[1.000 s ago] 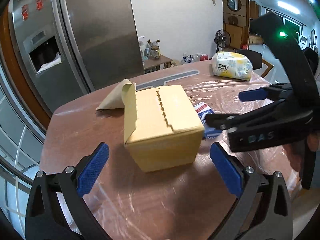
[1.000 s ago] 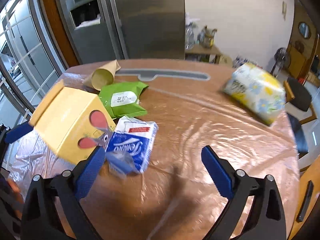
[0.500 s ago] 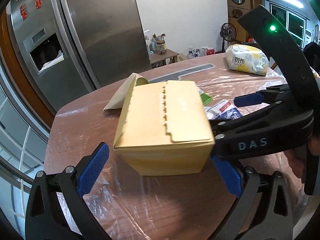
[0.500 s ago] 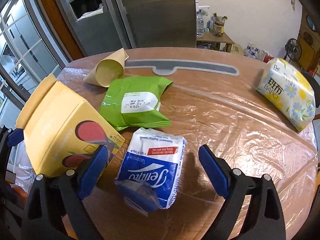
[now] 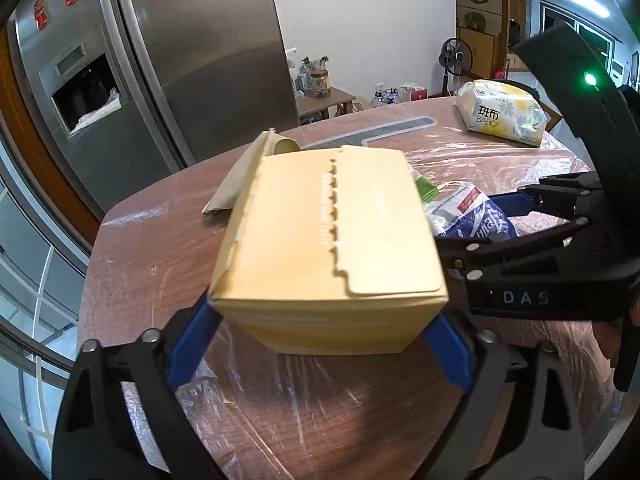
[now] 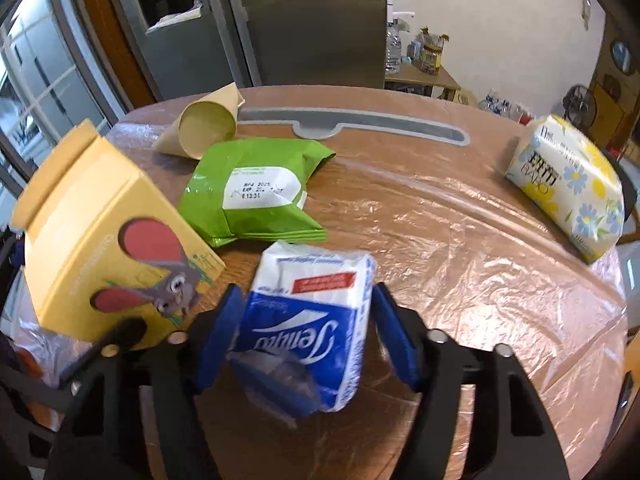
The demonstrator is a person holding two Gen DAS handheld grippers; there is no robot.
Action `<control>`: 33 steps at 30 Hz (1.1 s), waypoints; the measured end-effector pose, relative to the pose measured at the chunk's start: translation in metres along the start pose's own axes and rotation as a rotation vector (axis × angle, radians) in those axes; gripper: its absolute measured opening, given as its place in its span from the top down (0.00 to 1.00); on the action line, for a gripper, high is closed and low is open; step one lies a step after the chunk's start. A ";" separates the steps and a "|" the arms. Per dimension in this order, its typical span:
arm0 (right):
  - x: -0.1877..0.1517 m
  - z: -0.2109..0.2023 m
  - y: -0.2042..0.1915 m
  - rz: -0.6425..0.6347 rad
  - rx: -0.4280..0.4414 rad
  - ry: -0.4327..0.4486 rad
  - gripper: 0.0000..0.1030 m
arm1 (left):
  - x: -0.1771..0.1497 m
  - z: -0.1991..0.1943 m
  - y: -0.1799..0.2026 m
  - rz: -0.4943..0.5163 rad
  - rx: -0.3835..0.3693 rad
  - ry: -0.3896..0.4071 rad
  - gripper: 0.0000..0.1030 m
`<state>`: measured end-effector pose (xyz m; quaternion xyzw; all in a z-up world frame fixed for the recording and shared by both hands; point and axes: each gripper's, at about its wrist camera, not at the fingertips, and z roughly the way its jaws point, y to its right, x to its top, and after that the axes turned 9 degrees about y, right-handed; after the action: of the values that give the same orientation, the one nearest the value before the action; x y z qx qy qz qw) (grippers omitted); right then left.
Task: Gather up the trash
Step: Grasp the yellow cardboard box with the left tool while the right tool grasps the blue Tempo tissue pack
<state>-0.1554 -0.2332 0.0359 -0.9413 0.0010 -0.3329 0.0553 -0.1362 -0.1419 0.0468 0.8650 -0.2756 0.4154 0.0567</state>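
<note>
A yellow cardboard box (image 5: 328, 248) with a rabbit picture (image 6: 108, 248) sits tilted between the blue pads of my left gripper (image 5: 320, 336), which grips its sides. My right gripper (image 6: 308, 332) is closed on a blue and white tissue pack (image 6: 312, 316), also seen in the left wrist view (image 5: 464, 216). A green pouch (image 6: 256, 192) and a brown paper cone (image 6: 204, 128) lie on the table behind them.
The round wooden table (image 6: 440, 220) has a clear plastic cover. A flowered tissue pack (image 6: 568, 184) lies at its far right edge. A steel fridge (image 5: 160, 60) stands behind the table. A side table with jars (image 6: 424, 68) is at the back.
Both grippers moved forward and closed: the left onto the yellow box, the right onto the blue tissue pack. The box now tilts.
</note>
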 end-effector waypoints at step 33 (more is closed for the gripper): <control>-0.021 -0.037 0.013 0.064 0.102 0.078 0.51 | -0.006 -0.031 -0.002 -0.083 -0.052 0.055 0.25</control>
<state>-0.1944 -0.2491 0.0502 -0.9231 0.0161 -0.3670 0.1138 -0.1595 -0.1274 0.0631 0.8622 -0.2489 0.4289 0.1040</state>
